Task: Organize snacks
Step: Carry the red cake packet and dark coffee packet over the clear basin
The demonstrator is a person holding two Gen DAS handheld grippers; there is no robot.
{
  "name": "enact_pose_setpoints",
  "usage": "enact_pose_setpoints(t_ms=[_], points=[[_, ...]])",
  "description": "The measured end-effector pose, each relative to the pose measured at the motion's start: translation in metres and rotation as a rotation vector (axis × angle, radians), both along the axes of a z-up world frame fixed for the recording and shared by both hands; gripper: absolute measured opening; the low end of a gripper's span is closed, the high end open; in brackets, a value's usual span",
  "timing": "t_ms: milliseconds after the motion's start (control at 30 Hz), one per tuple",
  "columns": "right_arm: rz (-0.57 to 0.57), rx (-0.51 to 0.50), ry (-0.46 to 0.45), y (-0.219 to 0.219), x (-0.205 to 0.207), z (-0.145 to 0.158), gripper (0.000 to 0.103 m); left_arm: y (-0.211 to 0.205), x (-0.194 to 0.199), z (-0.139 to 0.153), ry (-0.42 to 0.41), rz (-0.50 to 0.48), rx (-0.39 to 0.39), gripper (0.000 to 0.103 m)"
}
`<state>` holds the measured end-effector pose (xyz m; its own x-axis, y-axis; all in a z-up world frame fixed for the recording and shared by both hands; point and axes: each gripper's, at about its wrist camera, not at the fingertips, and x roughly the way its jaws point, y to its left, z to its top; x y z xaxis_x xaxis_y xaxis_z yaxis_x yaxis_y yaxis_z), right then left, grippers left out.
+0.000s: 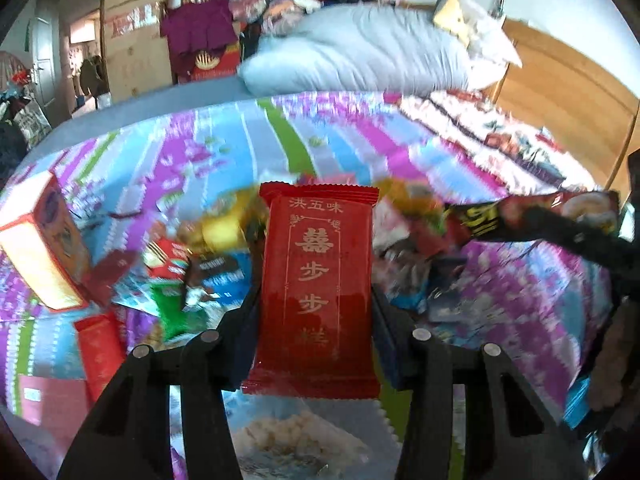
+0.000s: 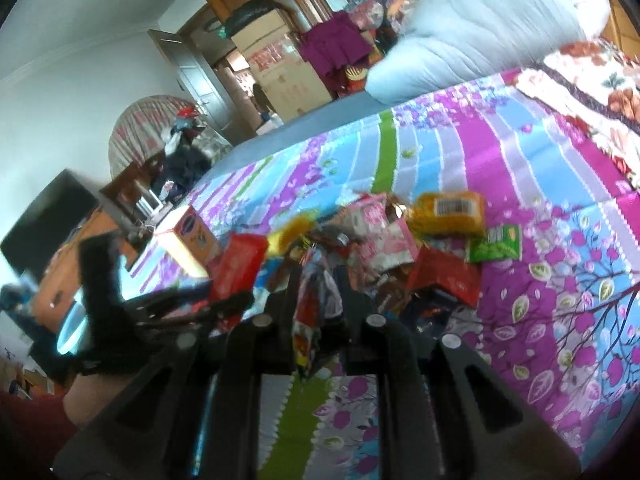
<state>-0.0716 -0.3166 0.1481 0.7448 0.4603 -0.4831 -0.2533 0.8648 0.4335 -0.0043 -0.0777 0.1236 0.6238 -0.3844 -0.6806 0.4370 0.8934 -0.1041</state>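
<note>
My left gripper (image 1: 316, 292) is shut on a red snack packet with gold characters (image 1: 316, 264), held upright above a heap of mixed snacks (image 1: 200, 256) on the bed. My right gripper (image 2: 316, 300) is shut on a thin, colourful snack packet (image 2: 310, 312), seen edge-on. In the left wrist view the right gripper comes in from the right, holding a long dark red packet (image 1: 532, 212). In the right wrist view the left gripper (image 2: 224, 300) shows at left with the red packet (image 2: 240, 264). The snack heap (image 2: 384, 240) lies just beyond.
An orange-and-white box (image 1: 44, 248) stands at the heap's left. Red boxes (image 1: 100, 348) lie nearer. A yellow packet (image 2: 448, 212) and a green packet (image 2: 496, 244) lie at the heap's right. A grey-blue pillow (image 1: 360, 52) lies at the bed's head. A clear packet (image 1: 296, 440) lies below my left gripper.
</note>
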Motion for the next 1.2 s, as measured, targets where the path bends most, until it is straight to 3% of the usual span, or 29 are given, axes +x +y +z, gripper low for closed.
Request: enact_pose_setpoints(t_ms=[233,600,900,1200], points=[[0.056,-0.043,-0.101,0.033,-0.004,0.051,0.014,0.051,-0.023,0.065,-0.073,0.091,-0.047,0.052],[0.209,-0.069,-0.228,0.128,0.001,0.118,0.014,0.167,-0.050,0.134,-0.188,0.283,-0.103,0.052],[0.447,-0.084,-0.299,0.260,0.003,0.164,0.014,0.291,-0.080,0.151,-0.210,0.512,-0.106,0.051],[0.679,-0.098,-0.234,0.402,0.005,0.155,0.014,0.413,-0.101,0.119,-0.131,0.754,-0.042,0.051]])
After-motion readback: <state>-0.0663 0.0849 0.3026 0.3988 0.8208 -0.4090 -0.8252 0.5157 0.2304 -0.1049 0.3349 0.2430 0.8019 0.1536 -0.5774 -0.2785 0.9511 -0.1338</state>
